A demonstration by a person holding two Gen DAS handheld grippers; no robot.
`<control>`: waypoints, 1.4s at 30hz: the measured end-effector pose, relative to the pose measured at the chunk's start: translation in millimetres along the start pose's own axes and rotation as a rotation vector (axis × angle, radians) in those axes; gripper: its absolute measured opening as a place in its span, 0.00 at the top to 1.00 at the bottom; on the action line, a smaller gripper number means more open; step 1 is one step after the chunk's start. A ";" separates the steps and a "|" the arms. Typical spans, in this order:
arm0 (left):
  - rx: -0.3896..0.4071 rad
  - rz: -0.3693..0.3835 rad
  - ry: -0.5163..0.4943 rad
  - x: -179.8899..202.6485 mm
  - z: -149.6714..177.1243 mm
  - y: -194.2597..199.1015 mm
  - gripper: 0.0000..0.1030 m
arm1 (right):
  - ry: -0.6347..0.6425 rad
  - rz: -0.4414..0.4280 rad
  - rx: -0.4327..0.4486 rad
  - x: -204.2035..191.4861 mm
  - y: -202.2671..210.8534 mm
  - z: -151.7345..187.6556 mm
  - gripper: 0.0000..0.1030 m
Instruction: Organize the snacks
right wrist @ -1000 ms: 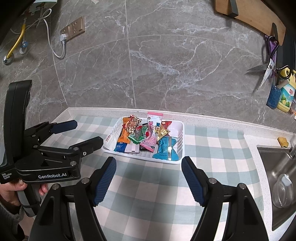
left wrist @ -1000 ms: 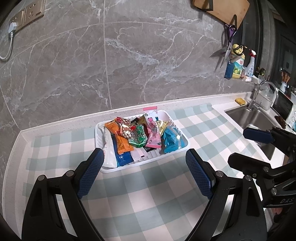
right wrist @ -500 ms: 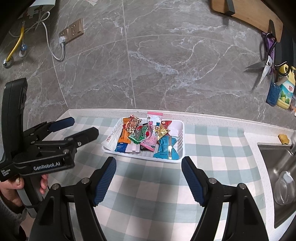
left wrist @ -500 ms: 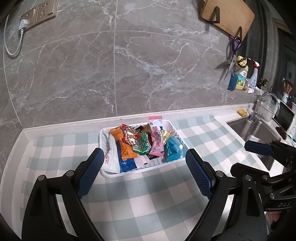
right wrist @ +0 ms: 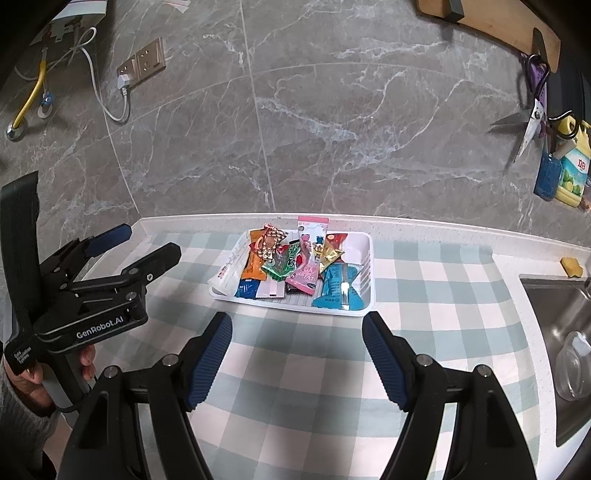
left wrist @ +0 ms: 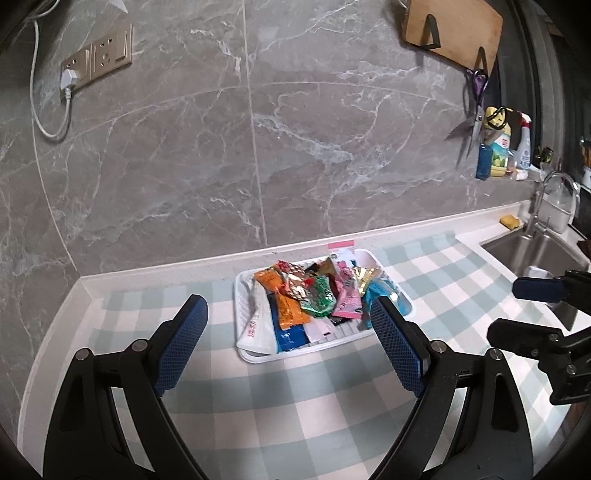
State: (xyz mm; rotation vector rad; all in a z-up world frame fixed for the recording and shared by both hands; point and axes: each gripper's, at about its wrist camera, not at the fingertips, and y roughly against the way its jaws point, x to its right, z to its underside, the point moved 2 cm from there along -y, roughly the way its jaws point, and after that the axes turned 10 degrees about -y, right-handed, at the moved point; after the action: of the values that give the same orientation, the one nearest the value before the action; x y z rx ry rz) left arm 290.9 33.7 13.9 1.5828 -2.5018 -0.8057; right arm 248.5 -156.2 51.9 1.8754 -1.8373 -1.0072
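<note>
On the checked cloth, I'm hovering both tools short of the snack tray. Left gripper and right gripper are gaping wide, gripping nothing.

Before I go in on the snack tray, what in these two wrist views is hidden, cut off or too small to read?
- Lower snacks in the white tray: buried under the top packets, both views.
- Blue packet: its near end sits behind the left gripper finger, left view.
- Packet print: too small to read, both views.
- Cutting board: cut off by the top edge, both views.
- Sink: cut off at the right edge, right view.
</note>
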 end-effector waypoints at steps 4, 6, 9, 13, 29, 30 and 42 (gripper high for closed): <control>-0.031 -0.019 -0.019 2.9 5.7 -2.3 0.13 | -0.001 -0.006 -0.003 -2.3 -0.2 1.7 0.27; -0.061 0.019 -0.023 5.4 7.2 -4.9 0.13 | -0.003 -0.007 -0.003 -3.1 0.0 2.8 0.27; -0.074 0.058 -0.004 7.2 8.8 -4.3 0.13 | -0.008 -0.008 -0.008 -3.4 -0.8 4.7 0.27; -0.085 0.051 -0.032 13.9 9.8 -5.3 0.13 | -0.018 -0.012 -0.015 -3.7 -1.6 6.7 0.27; -0.156 0.039 0.006 11.5 21.5 -24.1 0.13 | -0.035 0.000 -0.029 -2.8 -2.9 13.6 0.27; -0.158 0.036 0.007 11.2 22.1 -24.5 0.13 | -0.034 0.001 -0.029 -3.1 -2.7 13.9 0.27; -0.159 0.026 0.009 13.0 24.2 -22.2 0.13 | -0.034 0.001 -0.030 -4.2 -2.8 17.0 0.27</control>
State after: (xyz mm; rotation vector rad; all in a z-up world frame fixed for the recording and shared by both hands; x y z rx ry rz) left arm 295.0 24.7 -20.0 1.4956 -2.3804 -0.9649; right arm 239.4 -147.8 39.2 1.8507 -1.8317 -1.0673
